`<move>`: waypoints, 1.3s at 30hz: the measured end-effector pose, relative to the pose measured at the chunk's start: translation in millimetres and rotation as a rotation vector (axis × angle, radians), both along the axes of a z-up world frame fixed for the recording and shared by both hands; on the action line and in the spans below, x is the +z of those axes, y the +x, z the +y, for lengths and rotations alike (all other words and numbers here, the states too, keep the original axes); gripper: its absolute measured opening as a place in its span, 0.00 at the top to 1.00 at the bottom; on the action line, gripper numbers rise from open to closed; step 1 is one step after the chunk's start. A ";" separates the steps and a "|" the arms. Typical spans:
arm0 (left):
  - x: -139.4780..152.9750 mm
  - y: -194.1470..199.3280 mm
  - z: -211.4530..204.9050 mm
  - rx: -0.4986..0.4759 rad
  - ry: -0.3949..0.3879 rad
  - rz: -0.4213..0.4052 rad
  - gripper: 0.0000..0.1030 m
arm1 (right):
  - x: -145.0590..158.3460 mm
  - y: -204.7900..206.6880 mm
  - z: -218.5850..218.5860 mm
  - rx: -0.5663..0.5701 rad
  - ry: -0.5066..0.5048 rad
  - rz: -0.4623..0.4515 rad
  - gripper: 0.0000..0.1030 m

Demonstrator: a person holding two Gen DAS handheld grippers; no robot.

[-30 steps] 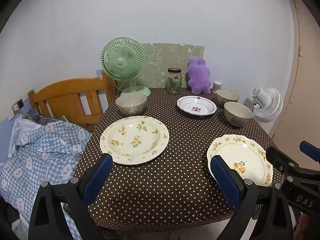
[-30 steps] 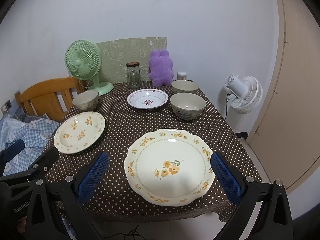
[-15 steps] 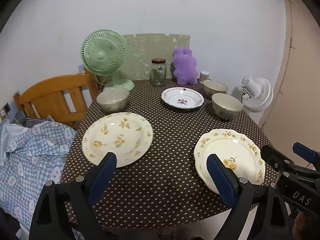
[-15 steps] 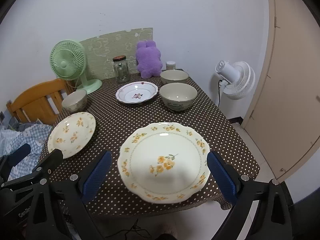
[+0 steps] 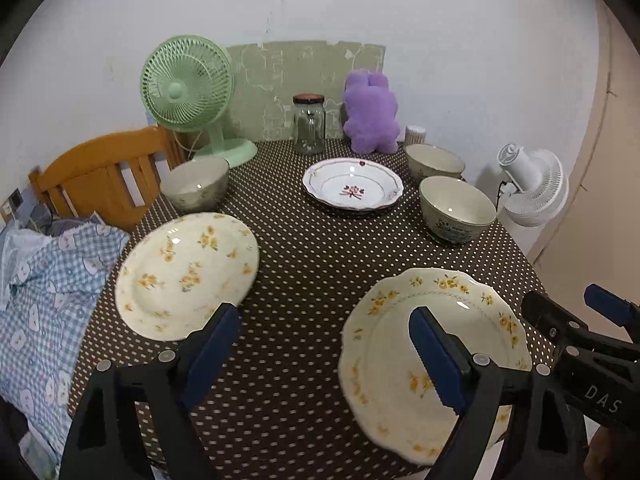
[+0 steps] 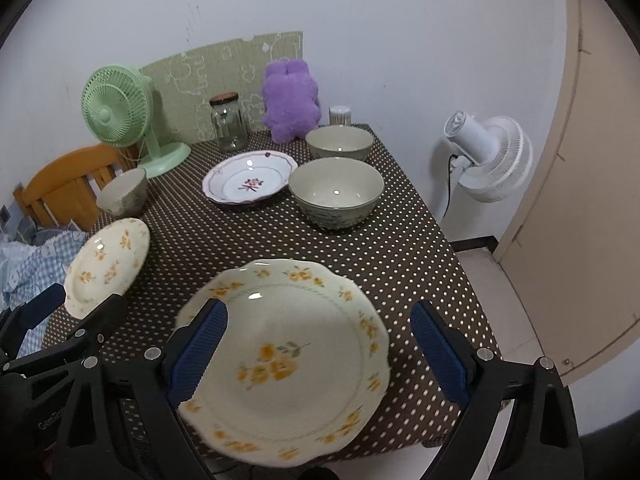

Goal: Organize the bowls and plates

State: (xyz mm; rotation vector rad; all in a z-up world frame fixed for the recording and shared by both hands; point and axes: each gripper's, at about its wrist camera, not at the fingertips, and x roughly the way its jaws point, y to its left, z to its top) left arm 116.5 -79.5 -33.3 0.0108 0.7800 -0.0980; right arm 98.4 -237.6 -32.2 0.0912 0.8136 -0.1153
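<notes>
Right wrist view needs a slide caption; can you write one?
Open right hand-held gripper poised over the scalloped yellow-flowered plate on the polka-dot table.

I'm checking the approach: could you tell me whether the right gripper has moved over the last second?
Yes. The right gripper has advanced toward the scalloped plate, which now lies between its open fingers and looms larger.

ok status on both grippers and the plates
Left gripper open, empty. Right gripper open over scalloped plate. Round plate untouched. Nothing blocking.
</notes>
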 end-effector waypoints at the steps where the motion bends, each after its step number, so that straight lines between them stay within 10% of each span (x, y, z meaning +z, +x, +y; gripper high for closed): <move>1: -5.1 3.4 -4.7 0.010 -0.003 0.011 0.14 | -4.1 5.2 -4.9 0.006 0.001 0.008 0.09; 19: -78.5 36.7 -29.5 0.112 -0.008 0.185 0.31 | -86.9 56.7 -41.2 0.059 0.050 0.173 0.17; 32: -88.4 51.8 -40.1 0.106 -0.018 0.243 0.53 | -112.1 73.2 -54.0 0.083 0.119 0.287 0.55; 39: -88.7 52.5 -42.6 0.106 0.011 0.258 0.55 | -109.5 74.1 -52.5 0.095 0.105 0.300 0.55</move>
